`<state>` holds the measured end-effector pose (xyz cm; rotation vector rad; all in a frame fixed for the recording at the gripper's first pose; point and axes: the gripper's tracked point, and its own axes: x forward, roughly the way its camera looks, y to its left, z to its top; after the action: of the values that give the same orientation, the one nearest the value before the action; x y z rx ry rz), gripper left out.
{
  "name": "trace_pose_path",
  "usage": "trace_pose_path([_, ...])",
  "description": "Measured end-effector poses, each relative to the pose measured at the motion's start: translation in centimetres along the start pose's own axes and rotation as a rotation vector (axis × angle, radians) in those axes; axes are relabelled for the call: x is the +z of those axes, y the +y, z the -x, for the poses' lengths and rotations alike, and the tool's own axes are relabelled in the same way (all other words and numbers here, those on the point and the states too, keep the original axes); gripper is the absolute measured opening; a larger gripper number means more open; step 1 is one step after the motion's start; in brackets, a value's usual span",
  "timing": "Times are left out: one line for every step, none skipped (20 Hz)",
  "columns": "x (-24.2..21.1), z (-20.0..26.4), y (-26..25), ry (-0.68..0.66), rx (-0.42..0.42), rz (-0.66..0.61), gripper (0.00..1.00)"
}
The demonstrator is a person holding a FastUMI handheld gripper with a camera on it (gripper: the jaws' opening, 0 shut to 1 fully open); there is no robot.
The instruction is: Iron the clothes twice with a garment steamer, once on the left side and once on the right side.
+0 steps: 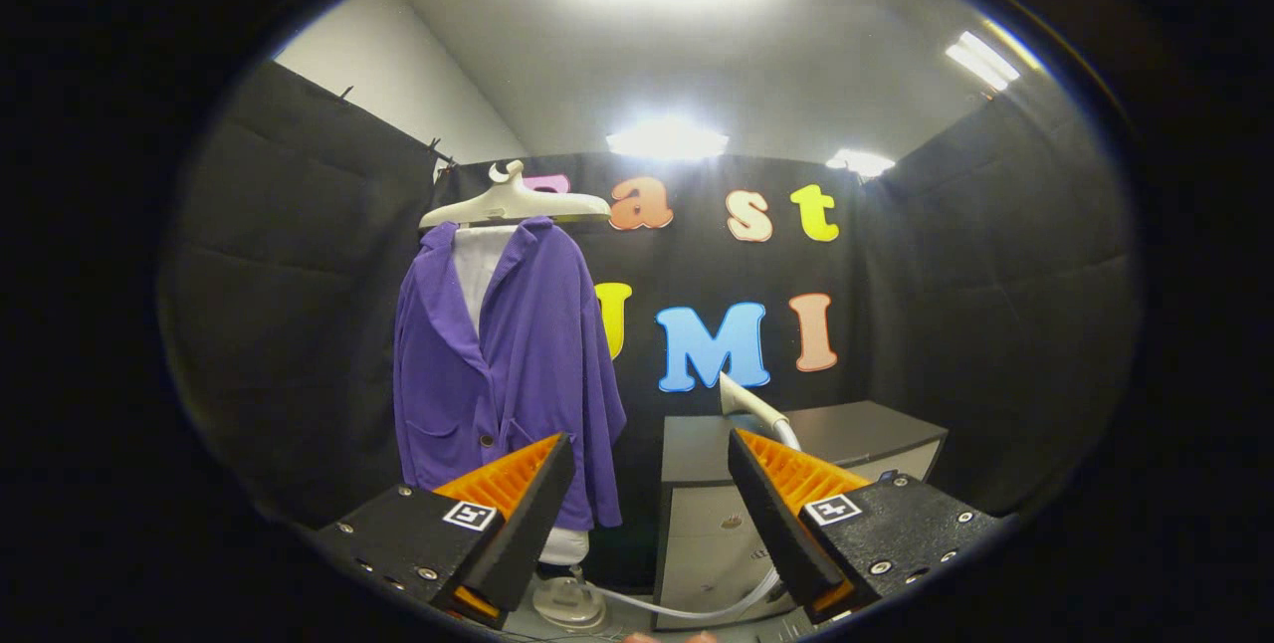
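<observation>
1. The garment steamer's head [746,402] pokes up just beyond the tool's right finger, resting over the grey cabinet [826,444] that serves as its desk. Its pale hose [687,608] loops down low between the fingers toward a round base [567,603] on the floor.
2. From where I stand, the head looks light, rigid and smooth, so it could slip. The neck below the nozzle seems the sensible place to grip, and the trailing hose will likely tug a little.
3. The purple jacket [508,364] hangs ahead of the left finger, soft and loose on a pale hanger [513,203], over a white form. It will probably sway when pressed.
4. The tool [652,504] is released, fingers spread wide with nothing between them, well short of the steamer.
</observation>
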<state>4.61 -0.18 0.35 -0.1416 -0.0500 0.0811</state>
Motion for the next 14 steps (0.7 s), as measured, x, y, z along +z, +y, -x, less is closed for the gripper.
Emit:
trace_pose_path([-0.2, -1.1, -0.7, 0.004, 0.003, 0.001, 0.96])
trace_pose_path([-0.5, -2.4, -1.6, 0.015, 0.002, -0.002, 0.96])
trace_pose_path([-0.8, -3.8, -2.7, 0.026, -0.006, -0.003, 0.96])
trace_pose_path([-0.9, -5.6, -3.8, 0.029, -0.014, -0.005, 0.96])
trace_pose_path([-0.7, -7.4, -4.9, 0.029, -0.018, -0.019, 0.96])
trace_pose_path([-0.5, -9.5, -5.7, 0.026, -0.017, -0.045, 0.96])
trace_pose_path([-0.3, -11.7, -6.4, 0.038, -0.01, -0.073, 0.96])
trace_pose_path([-0.6, -13.7, -7.0, 0.057, 0.003, -0.097, 0.97])
trace_pose_path([-0.4, -15.7, -7.7, 0.059, 0.017, -0.113, 0.97])
trace_pose_path([-0.3, -17.6, -8.8, 0.066, 0.015, -0.12, 0.96])
trace_pose_path([-0.4, -19.4, -10.1, 0.08, 0.004, -0.125, 0.96])
trace_pose_path([-0.3, -21.0, -10.9, 0.085, 0.006, -0.142, 0.96])
trace_pose_path([-0.1, -22.7, -11.5, 0.09, 0.018, -0.162, 0.96])
trace_pose_path([-0.1, -24.3, -12.2, 0.097, 0.027, -0.18, 0.96])
